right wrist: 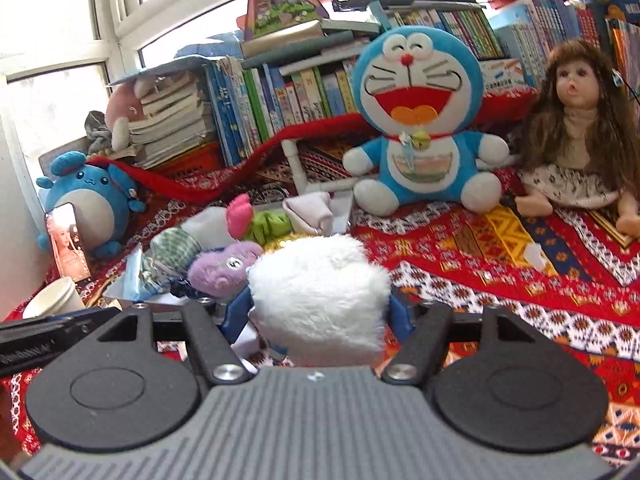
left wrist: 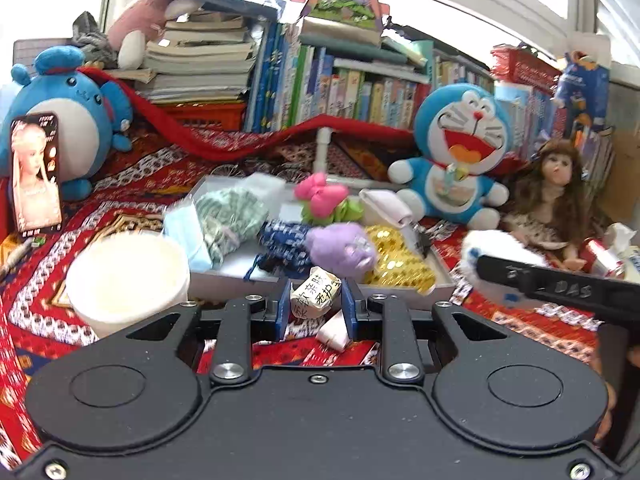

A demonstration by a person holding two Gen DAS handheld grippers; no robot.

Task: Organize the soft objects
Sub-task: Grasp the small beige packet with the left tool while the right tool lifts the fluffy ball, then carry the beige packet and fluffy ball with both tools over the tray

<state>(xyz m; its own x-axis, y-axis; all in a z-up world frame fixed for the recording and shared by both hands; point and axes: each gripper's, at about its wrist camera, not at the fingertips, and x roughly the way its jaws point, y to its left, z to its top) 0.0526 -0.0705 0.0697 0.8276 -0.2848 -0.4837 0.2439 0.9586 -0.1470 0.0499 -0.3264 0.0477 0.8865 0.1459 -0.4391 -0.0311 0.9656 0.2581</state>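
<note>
My left gripper (left wrist: 315, 303) is shut on a small tissue packet (left wrist: 314, 294) with black Chinese writing, held just in front of a white tray (left wrist: 444, 280). The tray holds a purple plush (left wrist: 344, 248), a pink and green plush (left wrist: 322, 200), gold sequin fabric (left wrist: 400, 260), a green patterned cloth (left wrist: 232, 212) and a blue face mask (left wrist: 184, 236). My right gripper (right wrist: 320, 312) is shut on a fluffy white plush (right wrist: 320, 284), to the right of the tray (right wrist: 346, 216). It also shows in the left wrist view (left wrist: 500, 248).
A white paper cup (left wrist: 124, 280) stands left of the tray. A Doraemon plush (left wrist: 460, 152), a long-haired doll (left wrist: 556, 192), a blue round plush (left wrist: 68, 120) and a phone (left wrist: 36, 172) sit around on the red patterned cloth. Books line the back.
</note>
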